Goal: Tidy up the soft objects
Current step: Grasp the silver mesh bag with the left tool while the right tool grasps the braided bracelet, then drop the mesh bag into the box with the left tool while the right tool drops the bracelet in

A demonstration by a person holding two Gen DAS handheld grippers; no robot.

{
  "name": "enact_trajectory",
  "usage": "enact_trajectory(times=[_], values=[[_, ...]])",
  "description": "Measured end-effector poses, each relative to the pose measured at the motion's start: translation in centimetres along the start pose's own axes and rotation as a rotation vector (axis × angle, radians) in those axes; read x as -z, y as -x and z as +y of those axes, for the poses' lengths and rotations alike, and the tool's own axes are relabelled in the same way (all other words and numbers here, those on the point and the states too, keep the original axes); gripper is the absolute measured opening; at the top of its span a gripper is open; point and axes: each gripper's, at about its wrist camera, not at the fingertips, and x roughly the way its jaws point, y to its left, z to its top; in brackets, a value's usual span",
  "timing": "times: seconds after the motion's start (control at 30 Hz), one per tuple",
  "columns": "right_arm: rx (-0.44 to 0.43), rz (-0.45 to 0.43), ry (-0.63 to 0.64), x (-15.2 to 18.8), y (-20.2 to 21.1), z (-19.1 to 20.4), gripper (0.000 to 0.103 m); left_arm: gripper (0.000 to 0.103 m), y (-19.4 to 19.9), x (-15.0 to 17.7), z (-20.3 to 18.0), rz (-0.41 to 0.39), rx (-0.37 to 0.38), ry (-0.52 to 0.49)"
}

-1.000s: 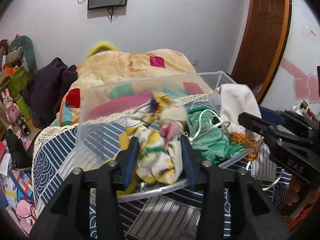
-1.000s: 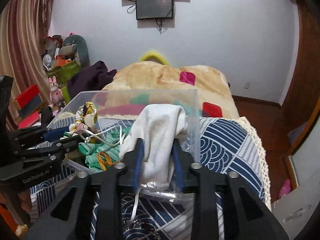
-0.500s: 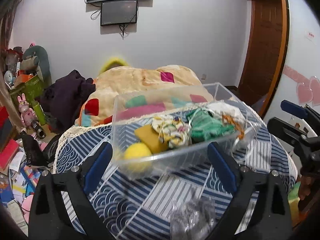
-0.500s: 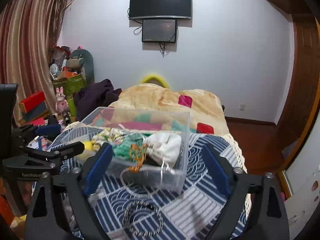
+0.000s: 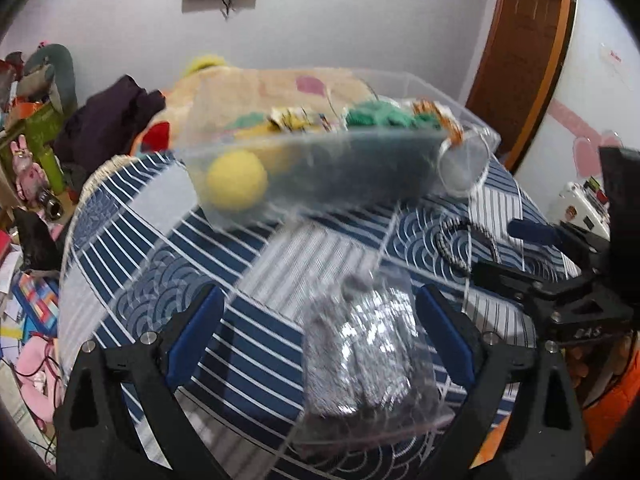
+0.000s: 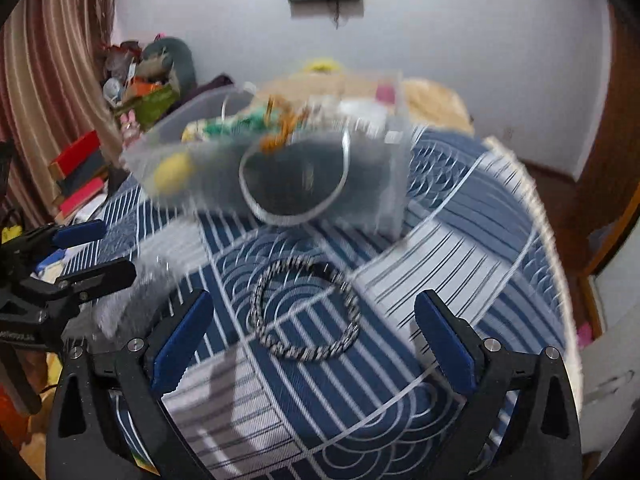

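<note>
A clear plastic bin point(image 5: 320, 168) stands on the blue patterned tablecloth point(image 5: 248, 288). It holds a yellow ball point(image 5: 237, 179), green knit cloth point(image 5: 380, 118), a yellow patterned cloth and an orange cord. It also shows in the right wrist view point(image 6: 280, 176), blurred. A silvery grey item in a clear bag point(image 5: 364, 352) lies between my left gripper's point(image 5: 320, 332) open fingers. A black-and-white braided ring point(image 6: 306, 312) lies between my right gripper's point(image 6: 308, 340) open fingers. Both grippers are empty and short of the bin.
A white cord loop point(image 6: 294, 184) hangs over the bin's front. A bed with a beige blanket point(image 5: 248, 84) lies behind the table. Toys and boxes point(image 5: 36, 128) crowd the left. A wooden door point(image 5: 520, 52) is at the right.
Both grippers let go of the cloths in the bin, opened wide and pulled back toward me. The bagged item and the braided ring now lie between their fingers.
</note>
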Motion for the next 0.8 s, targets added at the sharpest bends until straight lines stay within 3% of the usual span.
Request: enact_trajectory(times=[0.17, 0.27, 0.4, 0.53, 0.57, 0.63, 0.8], values=[[0.032, 0.017, 0.035, 0.4, -0.6, 0.5, 0.088, 0.098, -1.2, 1.2, -1.0, 0.031, -0.004, -0.011], [0.086, 0.002, 0.092, 0.7, -0.4, 1.7, 0.073, 0.094, -1.7, 1.5, -0.8, 0.035, -0.004, 0.009], [0.059, -0.021, 0.100, 0.6, 0.2, 1.8, 0.040, 0.076, -1.6, 1.8, -0.7, 0.024, -0.005, 0.010], [0.042, -0.039, 0.064, 0.6, 0.5, 1.1, 0.018, 0.049, -0.9, 2.3, -1.2, 0.011, 0.018, -0.014], [0.032, -0.046, 0.049, 0.7, 0.7, 0.9, 0.011, 0.047, -0.7, 2.3, -1.1, 0.004, 0.023, -0.017], [0.007, -0.060, 0.023, 1.0, 1.1, 0.5, 0.011, 0.036, -0.3, 2.3, -1.3, -0.007, 0.043, -0.019], [-0.017, -0.101, 0.011, 1.4, 2.4, 1.1, 0.011, 0.031, 0.6, 1.7, -1.4, -0.032, 0.057, -0.030]])
